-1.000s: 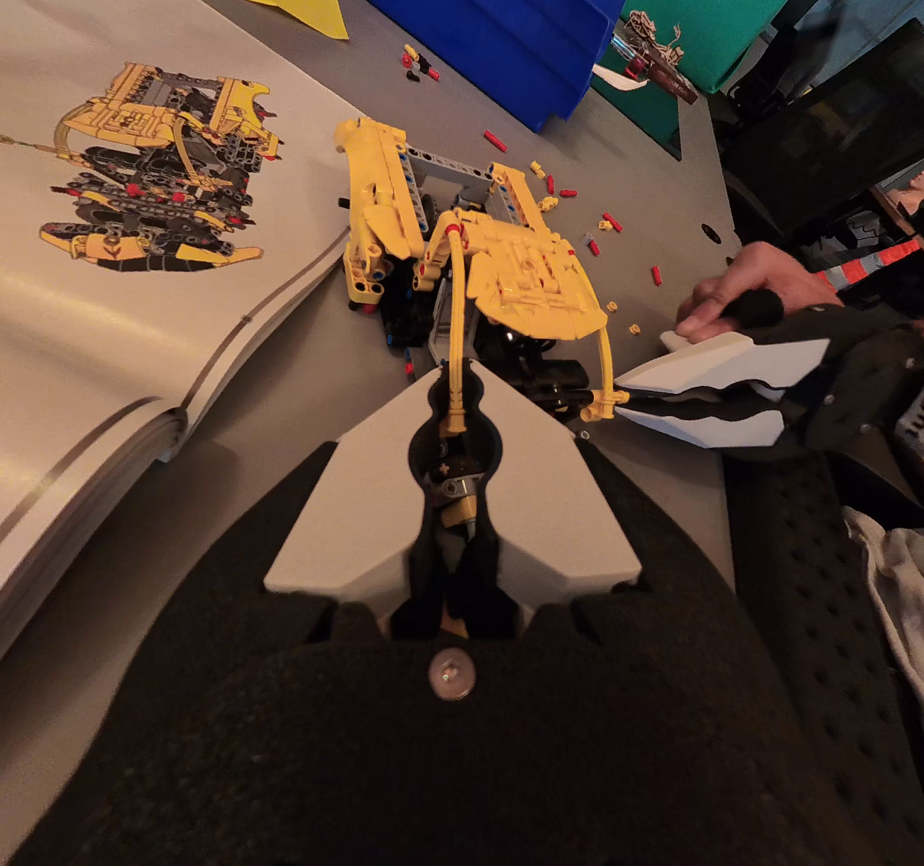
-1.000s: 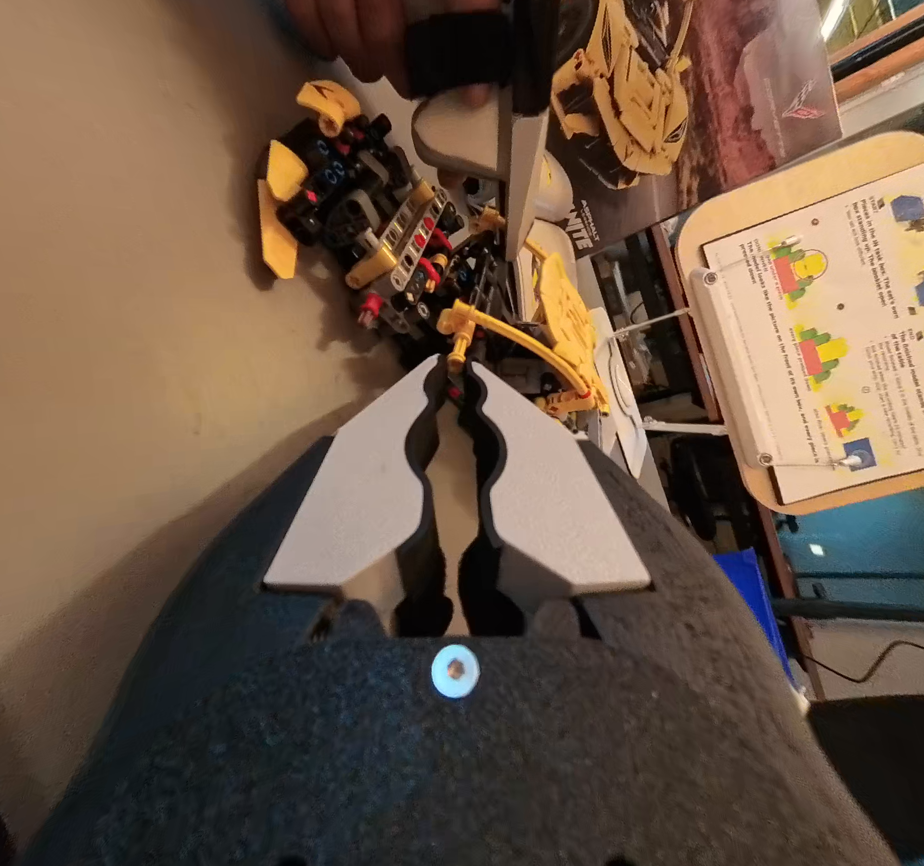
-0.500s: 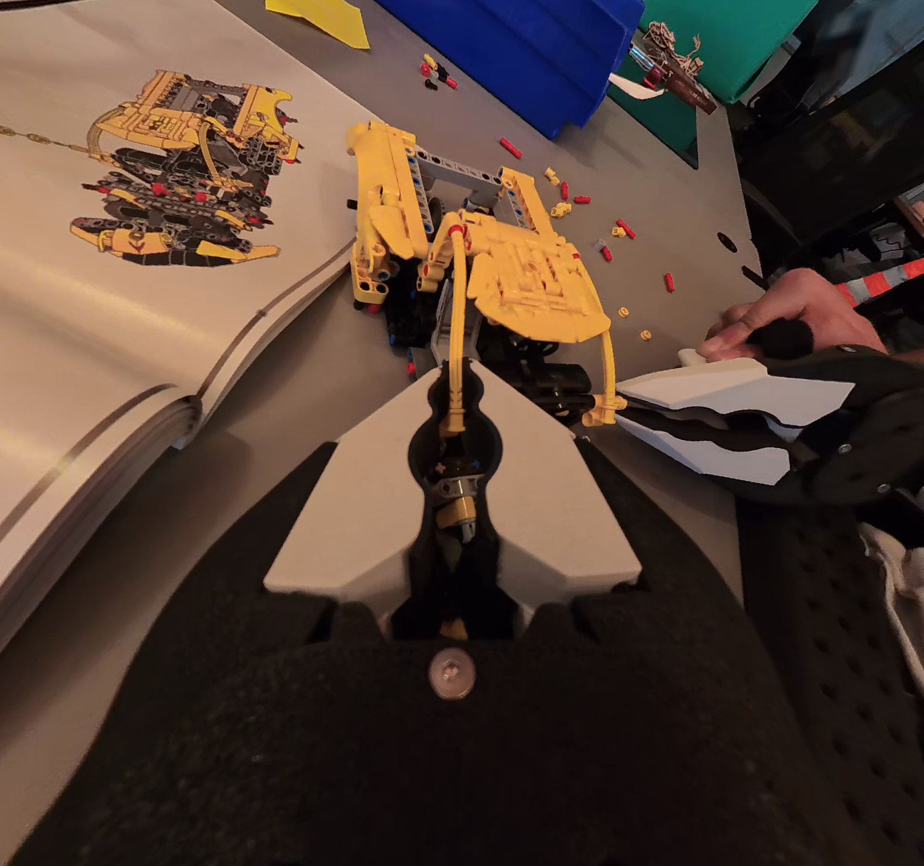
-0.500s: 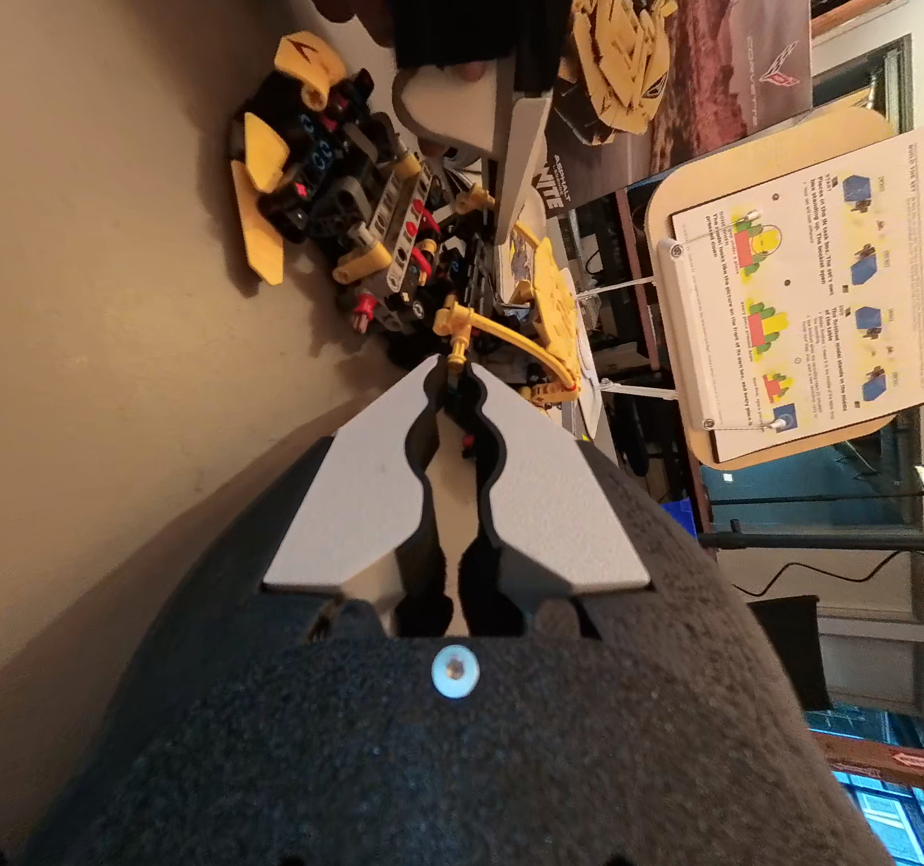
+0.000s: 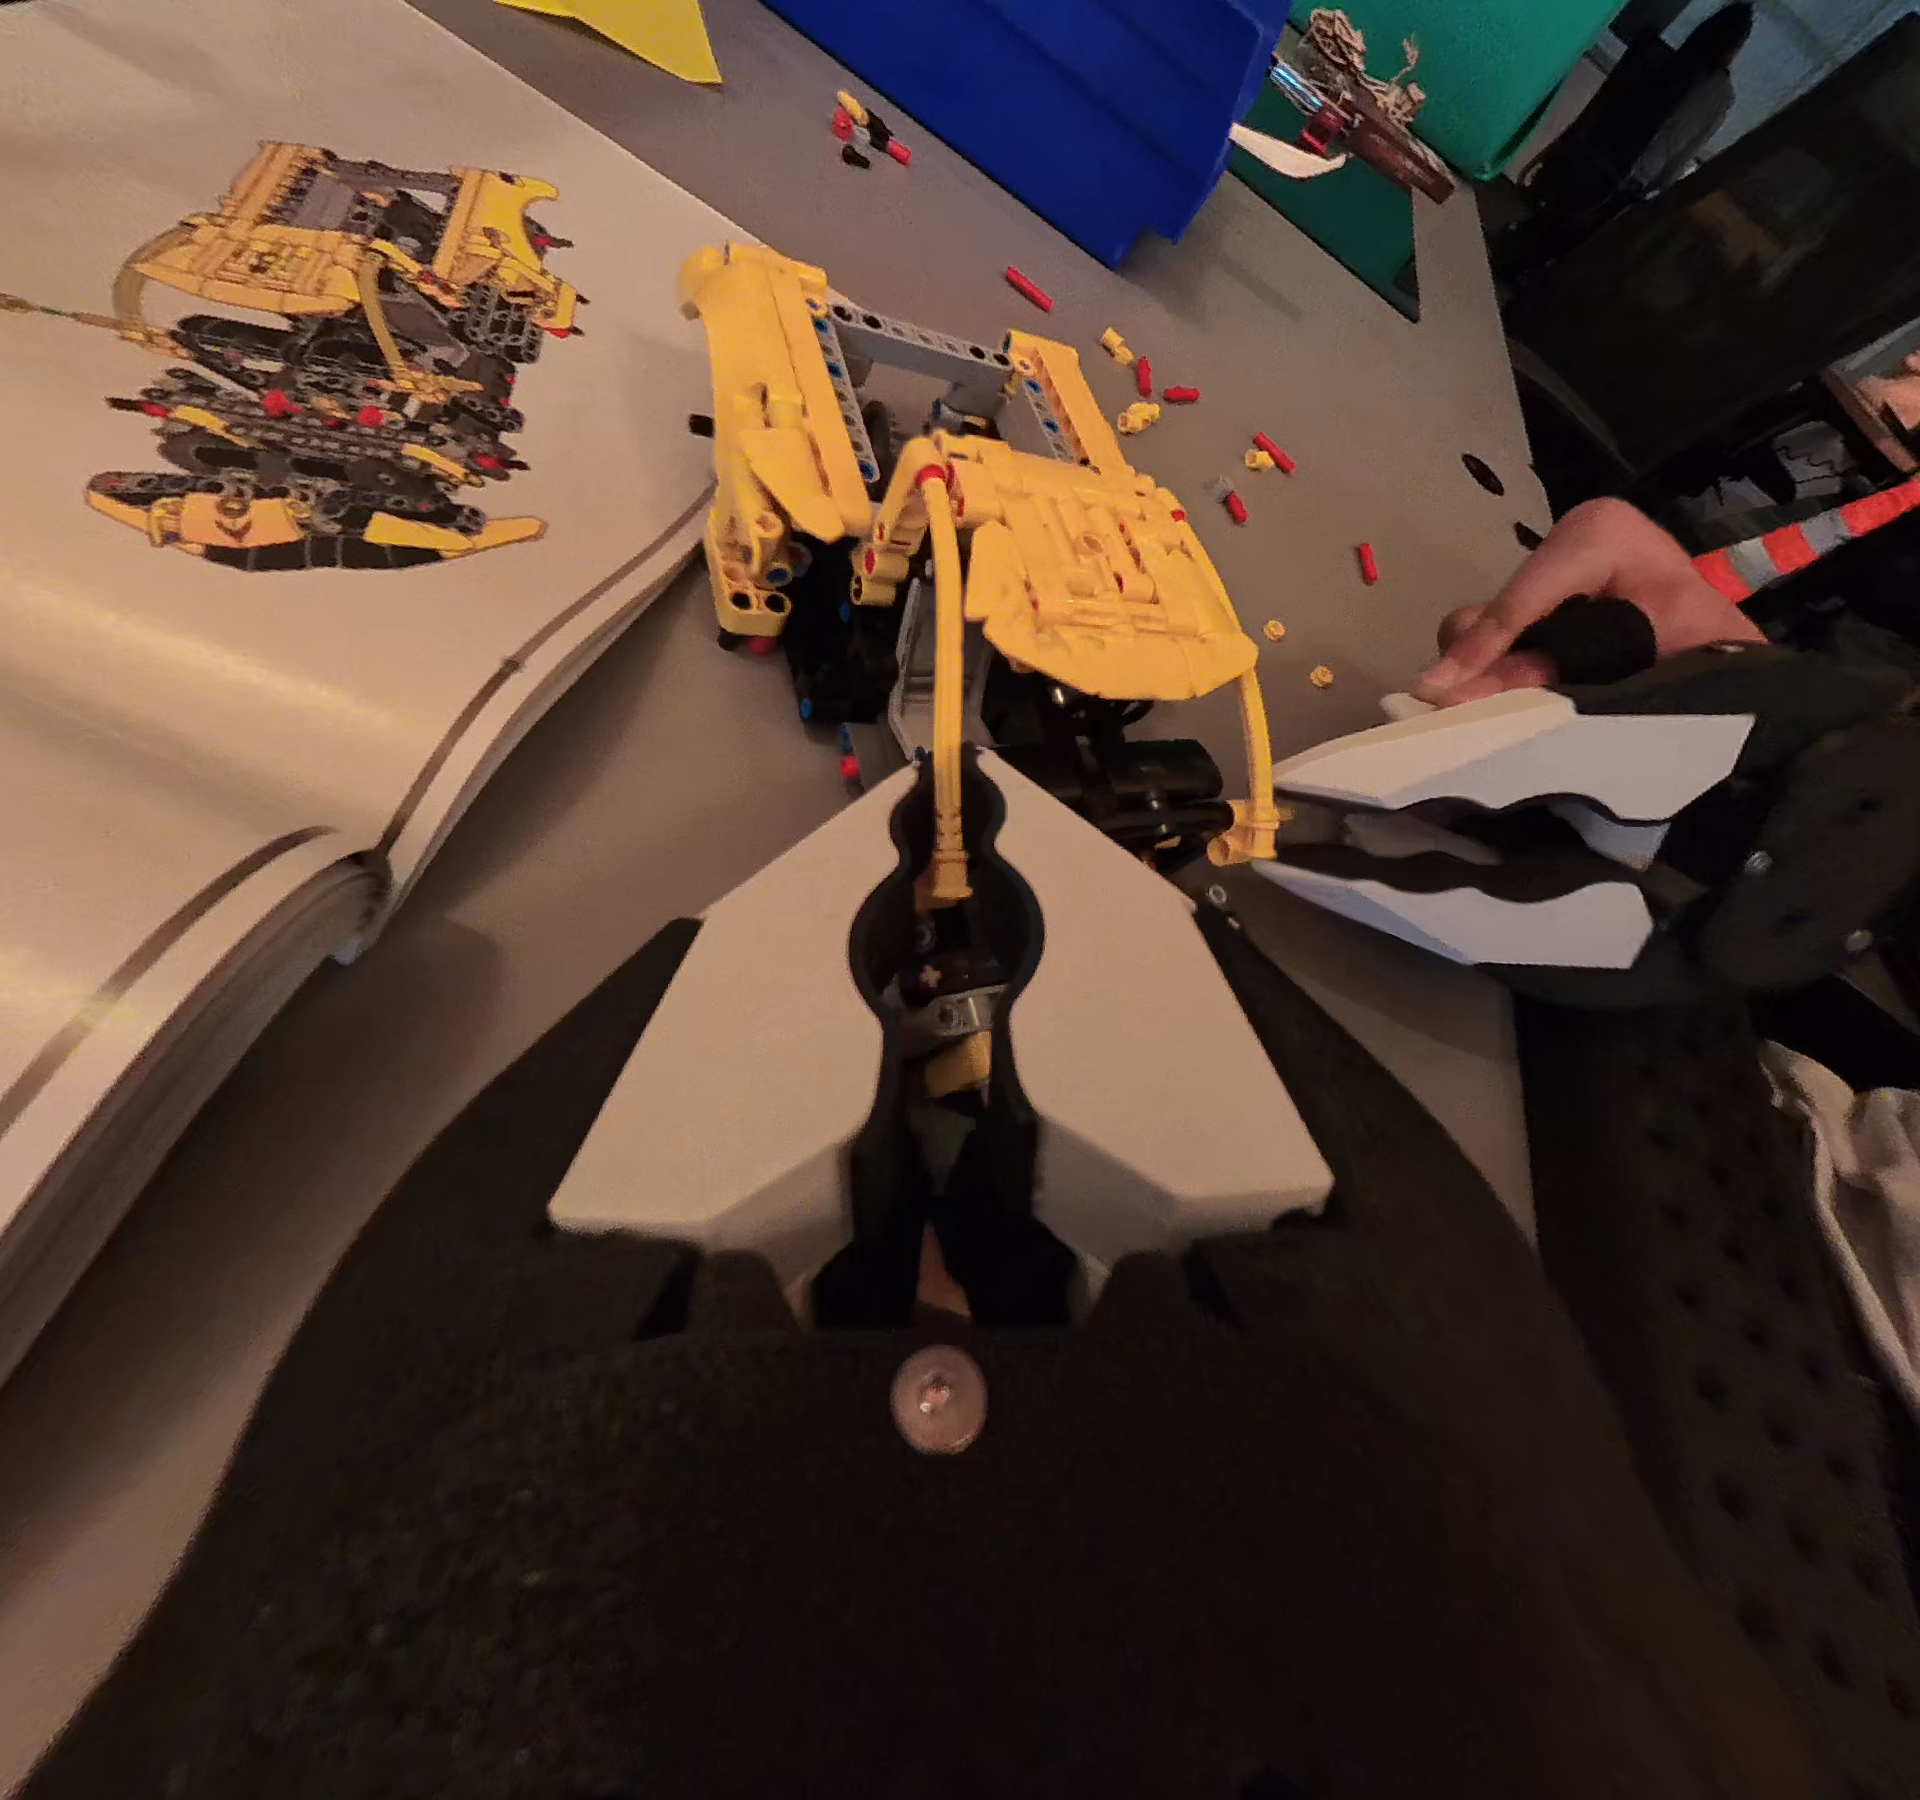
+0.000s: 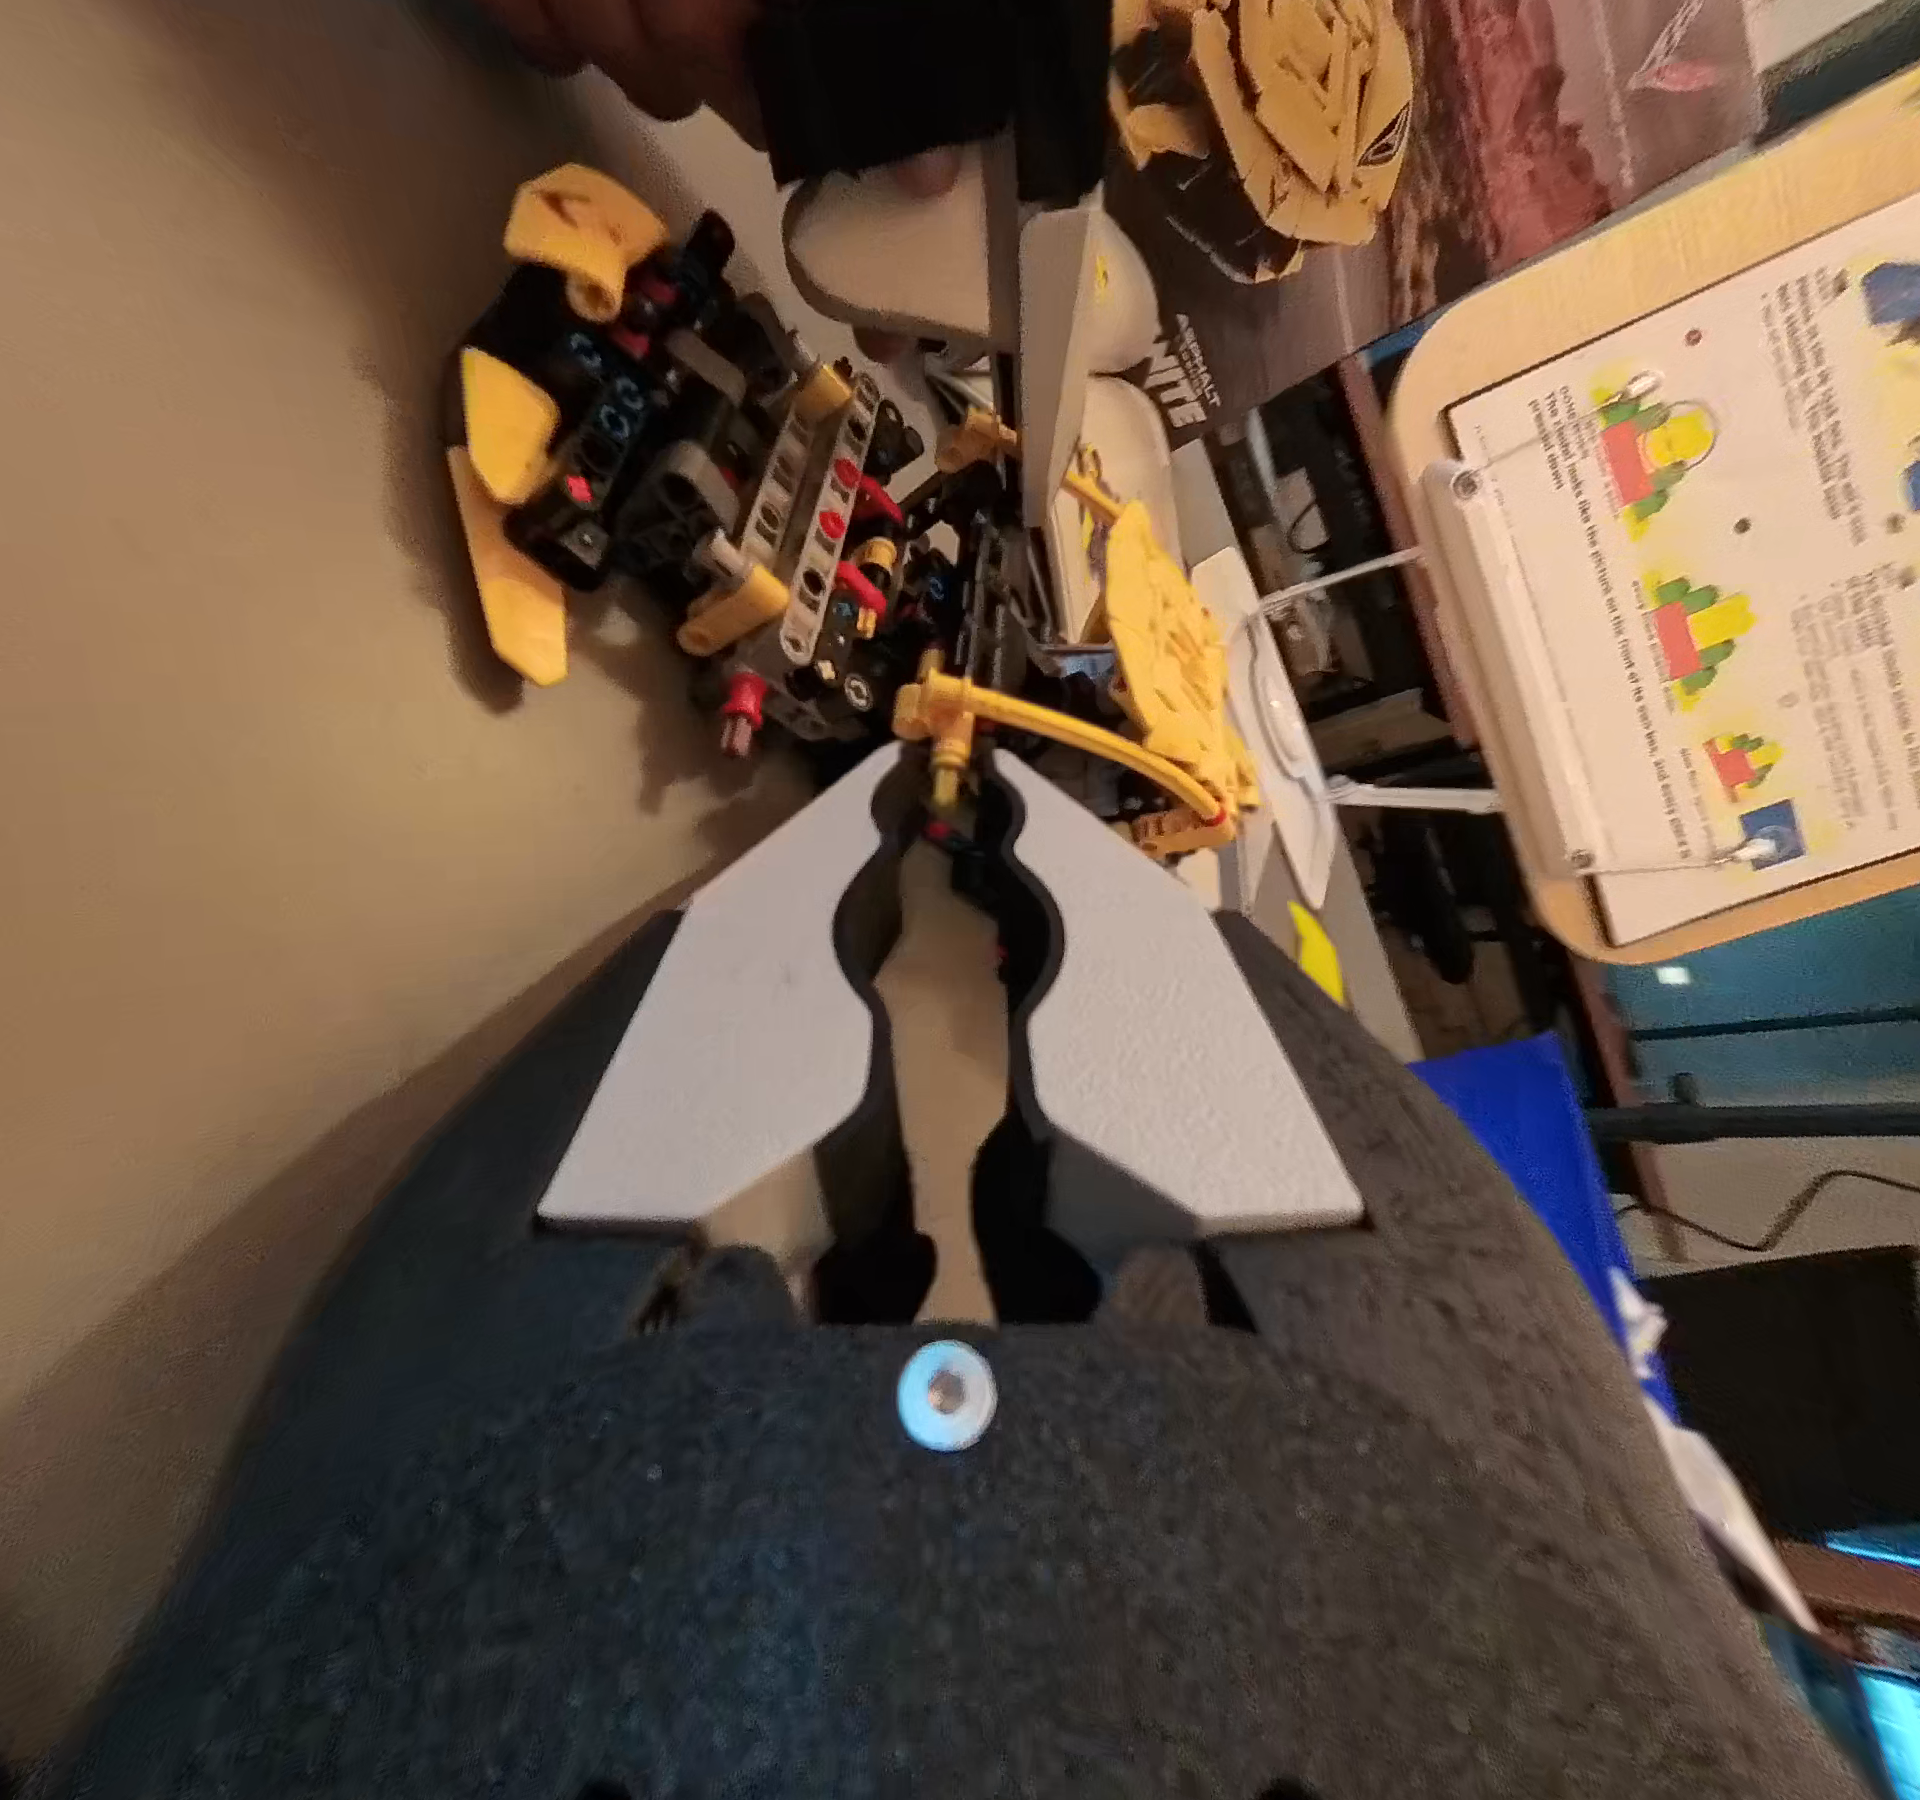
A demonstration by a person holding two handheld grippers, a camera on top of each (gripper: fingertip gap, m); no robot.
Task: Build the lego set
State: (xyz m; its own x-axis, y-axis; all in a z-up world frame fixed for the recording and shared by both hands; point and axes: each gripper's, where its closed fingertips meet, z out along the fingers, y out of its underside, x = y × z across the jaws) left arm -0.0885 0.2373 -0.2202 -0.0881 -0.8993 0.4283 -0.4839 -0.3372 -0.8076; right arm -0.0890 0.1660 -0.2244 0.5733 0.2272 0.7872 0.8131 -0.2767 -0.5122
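Your left hand-held gripper [image 5: 940, 794] clamps one yellow flex hose [image 5: 943, 670]; your right hand-held gripper [image 6: 940, 774] pinches the other hose's connector [image 6: 940, 722], steadying the car model [image 5: 1039, 545] for seating.

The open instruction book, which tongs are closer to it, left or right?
Left. The left tongs sit just beside the book, gripping the model; the right tongs are beyond the model.

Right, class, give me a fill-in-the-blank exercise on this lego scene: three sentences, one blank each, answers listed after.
1. The left gripper is closed on a thin, flexible hose of the colour ____.
2. To the left of the lego model lies an open instruction ____.
3. The storage bins behind the model, nearest the loose red pins, are of the colour ____.

Missing words: yellow; book; blue
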